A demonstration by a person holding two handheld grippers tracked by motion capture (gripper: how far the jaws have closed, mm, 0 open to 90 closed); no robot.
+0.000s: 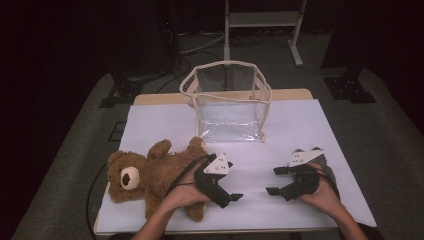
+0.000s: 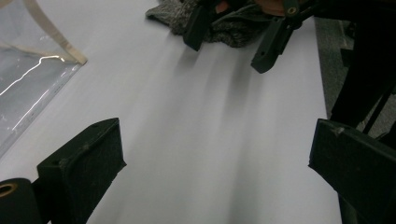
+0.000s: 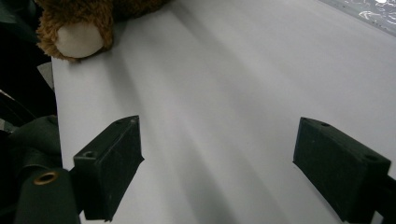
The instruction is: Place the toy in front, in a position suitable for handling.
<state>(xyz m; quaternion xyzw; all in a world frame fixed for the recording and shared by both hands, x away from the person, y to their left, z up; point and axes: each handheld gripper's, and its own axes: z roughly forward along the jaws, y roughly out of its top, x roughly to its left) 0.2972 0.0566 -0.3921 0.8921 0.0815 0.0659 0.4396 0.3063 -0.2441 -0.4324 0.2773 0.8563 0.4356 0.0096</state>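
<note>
A brown teddy bear [image 1: 145, 177] lies on its side at the left of the white table top [image 1: 300, 130]. A person's left hand rests against the bear and holds my left gripper [image 1: 229, 199], which points right with its jaws open and nothing between them [image 2: 215, 163]. My right gripper [image 1: 275, 180] faces it from the right, also open and empty [image 3: 219, 172]. In the left gripper view the right gripper [image 2: 231, 42] stands in front of a grey knitted cloth [image 2: 243, 28]. The bear's pale foot [image 3: 79, 39] lies at the top left of the right gripper view.
A clear plastic bag with cream trim [image 1: 227, 100] stands open at the back middle of the table; its corner [image 2: 28, 70] is at the left of the left gripper view. The grey cloth [image 1: 325, 161] lies under the right hand. Dark floor surrounds the table.
</note>
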